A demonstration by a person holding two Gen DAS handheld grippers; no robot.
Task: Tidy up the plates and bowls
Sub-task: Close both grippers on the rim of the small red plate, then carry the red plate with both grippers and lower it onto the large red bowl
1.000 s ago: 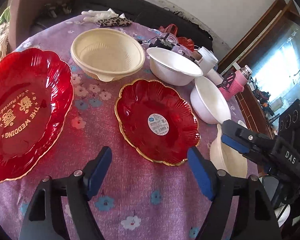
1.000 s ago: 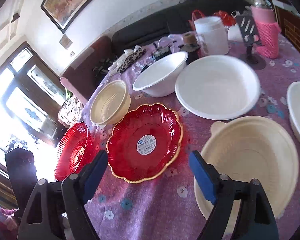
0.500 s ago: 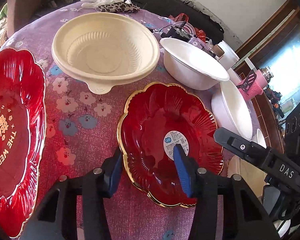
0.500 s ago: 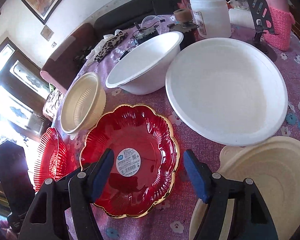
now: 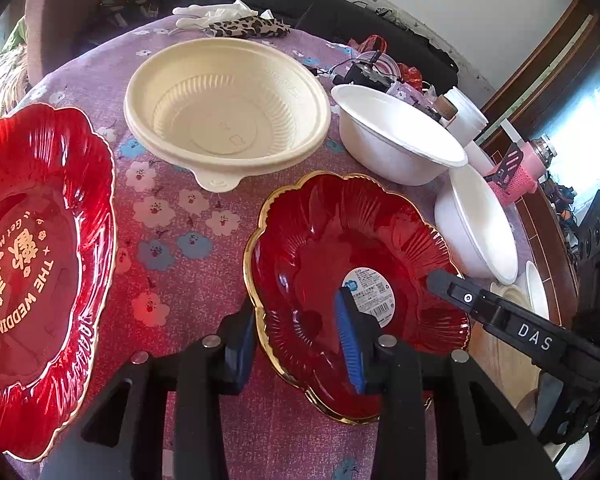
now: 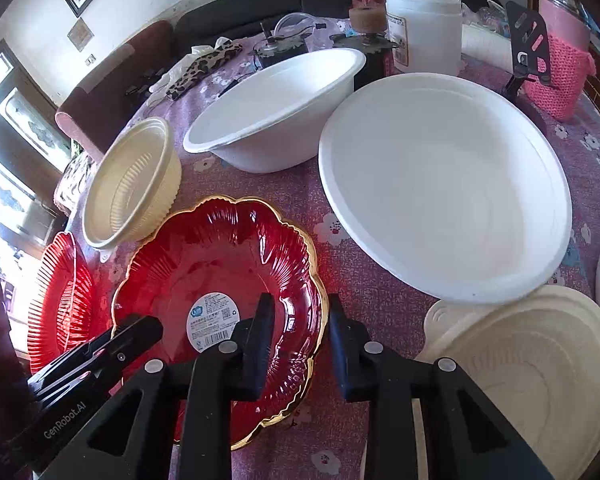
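A small red gold-rimmed plate [image 5: 340,240] [image 6: 228,264] with a white sticker lies mid-table. My left gripper [image 5: 296,332] straddles its left rim, one finger inside and one outside, jaws narrowed but with a gap showing. My right gripper [image 6: 298,328] straddles its right rim the same way. A larger red wedding plate [image 5: 32,264] [image 6: 60,300] lies left. A cream ribbed bowl [image 5: 224,108] [image 6: 132,184], a white bowl [image 5: 396,140] [image 6: 276,108] and a wide white bowl [image 6: 444,184] [image 5: 476,228] stand behind.
A cream lid or bowl [image 6: 540,368] lies at the right front. A white jar [image 6: 424,28], a pink knitted bottle cover [image 6: 560,60], a phone stand [image 6: 528,44] and a leopard-print cloth [image 5: 244,26] crowd the far edge of the purple floral tablecloth [image 5: 180,216].
Both grippers moved in onto the small red plate and narrowed their jaws around its opposite rims; a second ago both were wide open and further back.
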